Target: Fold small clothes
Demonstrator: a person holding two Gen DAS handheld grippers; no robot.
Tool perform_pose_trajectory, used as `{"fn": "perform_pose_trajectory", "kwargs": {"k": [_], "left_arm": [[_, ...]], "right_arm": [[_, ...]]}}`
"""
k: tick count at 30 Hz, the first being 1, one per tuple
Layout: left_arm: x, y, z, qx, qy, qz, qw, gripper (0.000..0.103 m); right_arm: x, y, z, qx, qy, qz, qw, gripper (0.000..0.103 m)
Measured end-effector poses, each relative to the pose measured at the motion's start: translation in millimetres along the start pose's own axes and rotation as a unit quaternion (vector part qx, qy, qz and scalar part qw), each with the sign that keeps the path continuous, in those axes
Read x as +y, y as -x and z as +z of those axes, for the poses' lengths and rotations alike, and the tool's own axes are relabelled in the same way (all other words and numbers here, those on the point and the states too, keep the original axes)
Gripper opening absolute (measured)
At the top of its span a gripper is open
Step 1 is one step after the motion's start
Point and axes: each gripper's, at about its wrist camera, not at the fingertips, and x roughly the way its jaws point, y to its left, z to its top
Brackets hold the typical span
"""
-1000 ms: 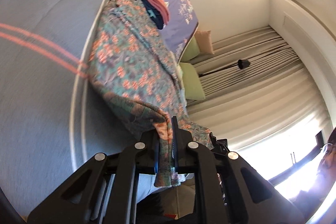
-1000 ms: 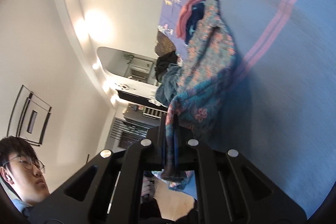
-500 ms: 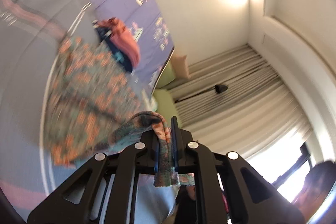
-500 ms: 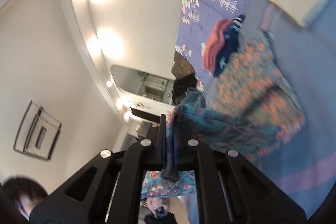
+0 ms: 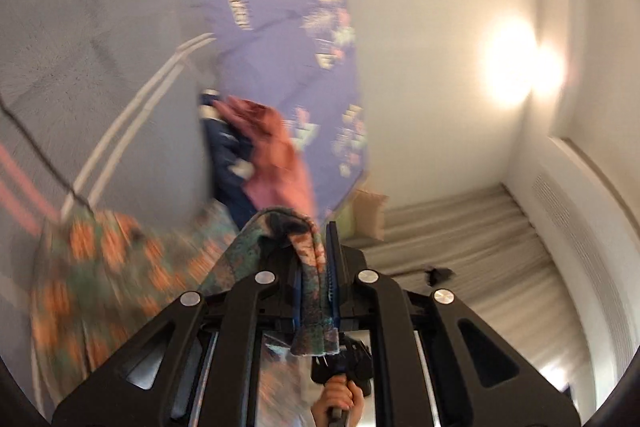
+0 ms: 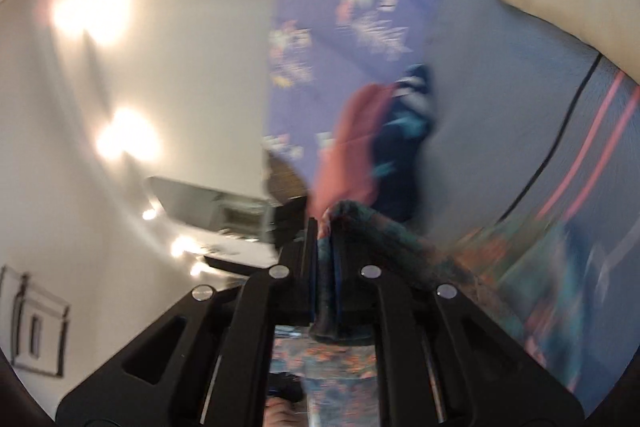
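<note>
Floral garment — both grippers' jaws clenched on its edge — above grey bedspread.

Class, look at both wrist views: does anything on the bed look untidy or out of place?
Yes. A pink and navy clothes heap lies crumpled, unfolded, on the grey bedspread by the purple sheet. The floral garment hangs bunched between both hand-held grippers.

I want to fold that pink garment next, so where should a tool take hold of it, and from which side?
Probably the loose edge of the pink garment nearest the tools, coming in level from the near side. It drapes over the dark blue garment, so that raised edge looks free. Motion blur hides any hem or corner. Both tools are shut on the floral garment.
</note>
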Motion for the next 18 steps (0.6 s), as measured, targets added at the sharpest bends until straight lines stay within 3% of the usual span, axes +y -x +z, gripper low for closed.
{"fn": "perform_pose_trajectory", "kwargs": {"k": [2, 4, 5, 6, 7, 8, 11, 14, 18], "left_arm": [[29.8, -16.9, 6.8, -0.015, 0.017, 0.02, 0.9995, 0.017], [63.2, -22.4, 9.6, -0.039, 0.051, 0.02, 0.9977, 0.031], [69.3, -19.3, 11.9, -0.054, 0.066, 0.002, 0.9963, 0.033], [65.2, -16.2, 15.3, -0.061, 0.067, -0.011, 0.9958, 0.04], [56.4, -11.7, 20.1, -0.07, 0.054, -0.023, 0.9958, 0.061], [47.2, -3.4, 22.7, -0.09, 0.027, -0.02, 0.9954, 0.072], [44.9, 14.3, 22.7, -0.144, 0.019, -0.004, 0.9894, 0.077], [53.7, 30.9, 26.6, -0.157, 0.061, -0.038, 0.9849, 0.077], [50.2, 43.9, 24.8, -0.172, 0.064, -0.031, 0.9826, 0.077]], "right_arm": [[-28.2, -7.9, 12.5, -0.009, -0.027, -0.021, 0.999, 0.014], [-48.7, -2.8, 20.5, -0.032, -0.066, 0.015, 0.997, 0.035], [-51.0, 2.4, 23.9, -0.053, -0.071, 0.032, 0.996, 0.048], [-50.6, 9.1, 26.5, -0.076, -0.07, 0.044, 0.994, 0.054], [-46.2, 16.3, 29.5, -0.097, -0.058, 0.052, 0.992, 0.055], [-42.2, 21.0, 30.7, -0.106, -0.048, 0.054, 0.992, 0.055], [-36.5, 28.7, 29.1, -0.118, -0.041, 0.055, 0.991, 0.061], [-33.2, 27.9, 26.1, -0.107, -0.038, 0.047, 0.992, 0.062], [-28.3, 24.8, 23.0, -0.083, -0.041, 0.007, 0.996, 0.062]]}}
